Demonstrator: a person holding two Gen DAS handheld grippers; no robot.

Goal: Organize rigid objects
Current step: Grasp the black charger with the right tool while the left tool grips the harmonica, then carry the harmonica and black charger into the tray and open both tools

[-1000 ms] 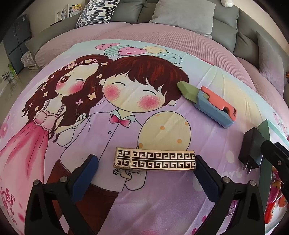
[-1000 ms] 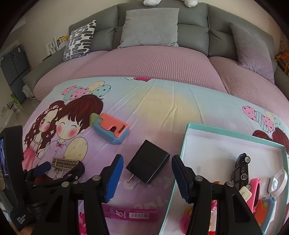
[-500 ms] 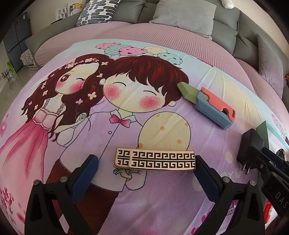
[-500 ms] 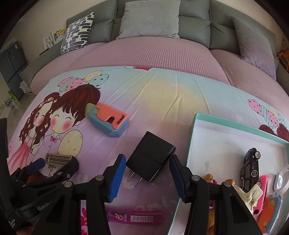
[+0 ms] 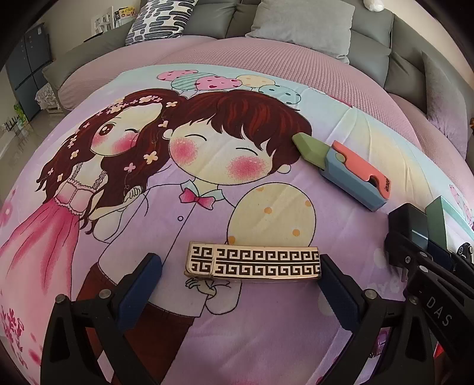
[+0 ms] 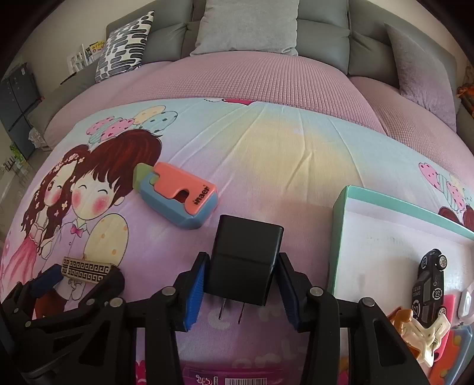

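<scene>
A black plug adapter (image 6: 244,263) lies on the cartoon bedsheet; my right gripper (image 6: 241,288) has closed around it, both blue pads against its sides. It also shows at the right in the left wrist view (image 5: 407,229). A gold, black-patterned flat case (image 5: 253,264) lies between the fingers of my open left gripper (image 5: 237,284), the right pad near its end; it shows too in the right wrist view (image 6: 86,268). A blue, coral and green toy knife (image 6: 177,195) lies beyond.
A teal-rimmed white tray (image 6: 340,225) at right holds a black toy car (image 6: 429,284), clips and other small items. A pink packet (image 6: 234,377) lies under my right gripper. Sofa cushions (image 6: 248,26) stand at the back.
My right gripper moved forward over the black adapter and closed its fingers onto it. My left gripper stayed open around the gold case.
</scene>
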